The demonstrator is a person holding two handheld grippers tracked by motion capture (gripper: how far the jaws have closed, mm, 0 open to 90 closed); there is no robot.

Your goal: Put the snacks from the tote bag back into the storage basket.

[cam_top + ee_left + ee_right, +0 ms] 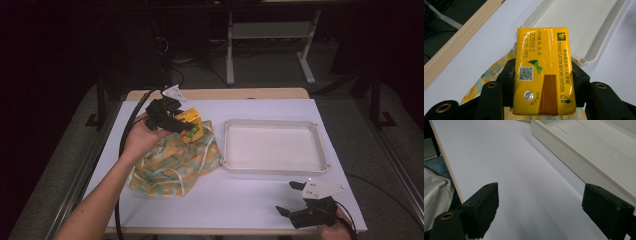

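The left gripper [544,82] clamps a yellow drink carton [543,72] printed "PLEASE FLATTEN BEFORE DISPOSAL" above a patterned bag [172,162], while the right gripper [549,212] rests wide open, holding nothing, near a white tray [275,167].

A lab or test room is indicated rather than a home. A surface [260,200] covered in plain white sheeting is seen, with a bare wooden edge [215,94] at the far side. Beyond it, a grey carpeted floor [280,70] is shown in dim light, on which the white metal legs of another desk [305,62] are planted, and black cables [172,60] are trailed.
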